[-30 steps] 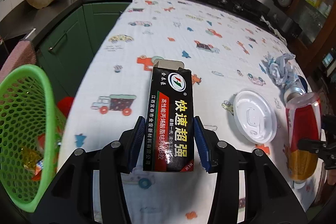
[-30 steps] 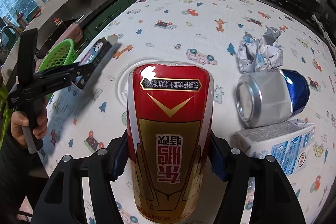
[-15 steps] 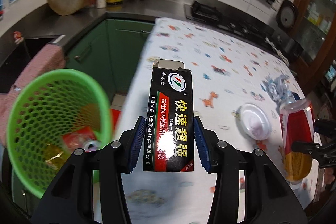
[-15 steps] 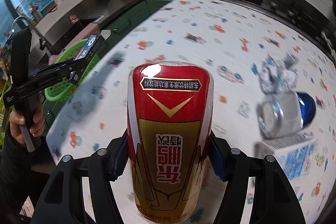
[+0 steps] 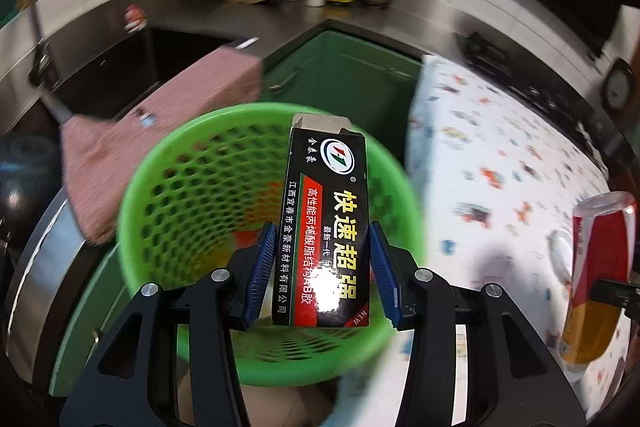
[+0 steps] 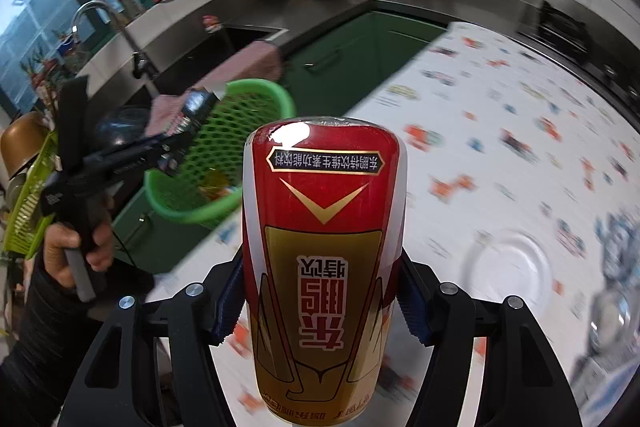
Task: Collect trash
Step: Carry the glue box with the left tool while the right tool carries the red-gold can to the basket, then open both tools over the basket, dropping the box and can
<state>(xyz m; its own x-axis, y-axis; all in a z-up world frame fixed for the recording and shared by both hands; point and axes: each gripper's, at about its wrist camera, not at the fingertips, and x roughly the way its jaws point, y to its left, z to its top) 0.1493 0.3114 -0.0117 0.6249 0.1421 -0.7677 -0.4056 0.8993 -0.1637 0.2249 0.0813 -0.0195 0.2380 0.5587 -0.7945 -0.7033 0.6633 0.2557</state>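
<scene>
While the left gripper [image 5: 322,259] hangs over the mouth of a green mesh basket [image 5: 160,187], its blue pads [image 5: 262,263] stand narrow and are clamped on the sides of a black glue box [image 5: 326,227], which rises upright between them with its open cardboard flap at the far end; the basket lies straight ahead of and below the tongs, with scraps of red and yellow wrapper blurred at its bottom; a pink cloth [image 5: 168,131] is draped just beyond the basket's far-left rim, and the table with its cartoon-print cloth [image 5: 500,163] spreads off to the tongs' right. The right gripper [image 6: 322,291], held above that table's near-left corner, grips a red-and-gold drink can [image 6: 324,251] between its two pads; a white plastic lid [image 6: 516,263] lies on the cloth ahead and to the right of these tongs, with crumpled paper [image 6: 618,247] blurred further right; the basket sits ahead and to their left, off the table edge, where a person's hand [image 6: 76,247] holds the handle of the other tool.
</scene>
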